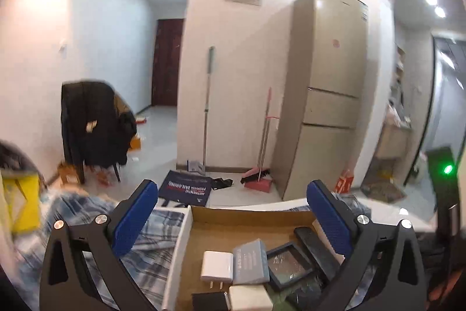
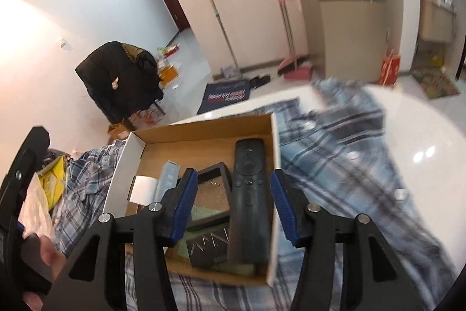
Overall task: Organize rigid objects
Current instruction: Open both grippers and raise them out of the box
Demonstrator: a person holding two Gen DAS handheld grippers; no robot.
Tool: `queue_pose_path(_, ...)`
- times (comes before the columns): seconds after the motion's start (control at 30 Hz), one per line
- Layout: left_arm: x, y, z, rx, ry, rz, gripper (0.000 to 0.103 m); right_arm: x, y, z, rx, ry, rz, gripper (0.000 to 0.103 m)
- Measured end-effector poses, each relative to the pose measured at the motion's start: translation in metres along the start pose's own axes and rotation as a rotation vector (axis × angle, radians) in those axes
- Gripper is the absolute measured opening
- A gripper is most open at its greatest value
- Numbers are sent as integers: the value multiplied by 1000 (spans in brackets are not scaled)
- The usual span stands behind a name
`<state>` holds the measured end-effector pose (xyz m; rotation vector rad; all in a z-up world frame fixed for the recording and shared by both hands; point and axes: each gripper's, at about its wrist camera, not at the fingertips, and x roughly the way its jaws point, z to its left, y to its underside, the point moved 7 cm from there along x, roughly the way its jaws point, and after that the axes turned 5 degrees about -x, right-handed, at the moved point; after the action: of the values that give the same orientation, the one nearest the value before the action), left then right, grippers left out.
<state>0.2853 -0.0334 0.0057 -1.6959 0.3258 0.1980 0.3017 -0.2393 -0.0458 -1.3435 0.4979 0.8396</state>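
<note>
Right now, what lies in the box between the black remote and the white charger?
In the left wrist view, a grey-blue booklet and a black framed case lie between the white charger and the black remote.

A tall beige fridge (image 1: pixel 335 89) stands against the wall, with a pink dustpan and broom (image 1: pixel 257 179) leaning just beside it. A dark jacket drapes a chair (image 1: pixel 93 124). A navy printed mat (image 1: pixel 186 190) lies on the floor. Plaid cloth (image 2: pixel 343 153) covers the white surface (image 2: pixel 422 136).

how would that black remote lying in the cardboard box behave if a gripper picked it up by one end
The black remote looks like a rigid plastic bar, so it probably would not flex. It is long and slim, so an end grip would likely let it droop or pivot. Its smooth casing may slip, though the right gripper has ribbed blue pads that should help.
</note>
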Motion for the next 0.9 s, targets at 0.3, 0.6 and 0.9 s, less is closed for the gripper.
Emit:
queue_pose_path(0.3,-149,-24,0,170,-141,-271,103,-112,26,30,-117,6,-143,51)
queue_pose_path(0.6,-220,24,18,109,-56,-216,103,-165,71,70,-214,16,-295,62)
queue_pose_path(0.9,-207,85,52,8,-39,-90,103,-128,114,64,-261,80,-256,83)
